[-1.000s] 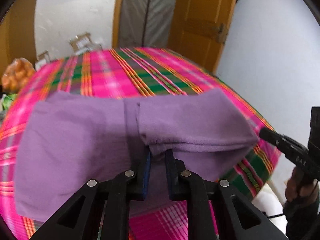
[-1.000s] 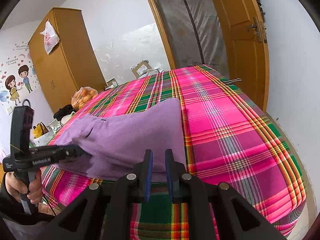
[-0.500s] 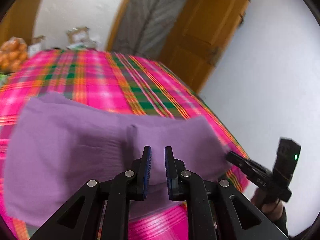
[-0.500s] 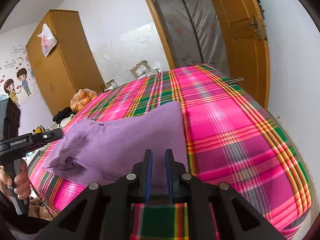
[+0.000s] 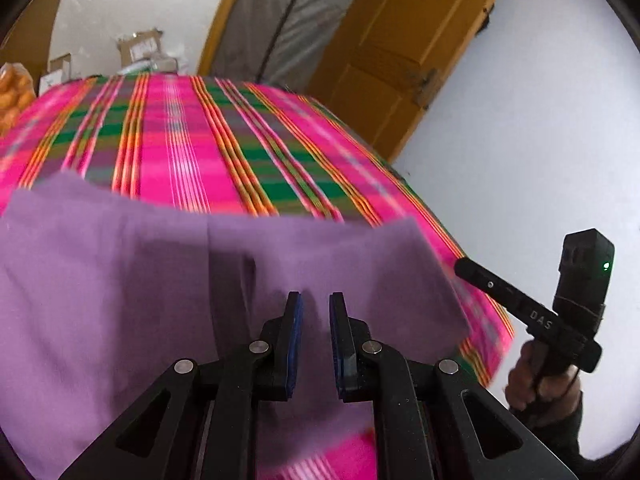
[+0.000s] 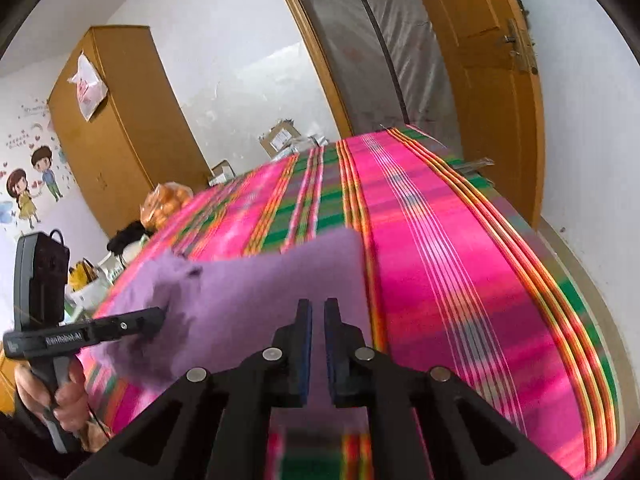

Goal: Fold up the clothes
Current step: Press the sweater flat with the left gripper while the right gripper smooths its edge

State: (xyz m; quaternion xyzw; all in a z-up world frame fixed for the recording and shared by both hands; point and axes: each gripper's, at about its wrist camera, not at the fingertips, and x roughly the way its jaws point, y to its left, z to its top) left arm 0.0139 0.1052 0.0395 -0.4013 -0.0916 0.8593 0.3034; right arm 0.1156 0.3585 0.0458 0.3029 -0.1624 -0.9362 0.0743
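Note:
A purple garment (image 5: 140, 280) lies flat across the near part of a bed with a pink and green plaid sheet (image 5: 180, 140). My left gripper (image 5: 315, 296) sits at its near edge, jaws nearly together with purple cloth between the pads. From the right wrist view that gripper (image 6: 160, 314) bites a bunched end of the garment (image 6: 260, 288). My right gripper (image 6: 318, 302) is at the other end, jaws closing with purple cloth in the narrow gap. Its tip (image 5: 460, 266) meets the garment's right edge in the left wrist view.
The sheet (image 6: 440, 260) runs far beyond the garment. A wooden door (image 6: 480, 80) and white wall stand right of the bed, a wardrobe (image 6: 112, 120) at the left. A bag of oranges (image 6: 168, 200) and cardboard boxes (image 6: 280, 136) sit past the far end.
Both grippers have shifted sideways along the bed's near edge, and the garment now lies flatter and wider. The right gripper's gap has narrowed. The left wrist view has tilted.

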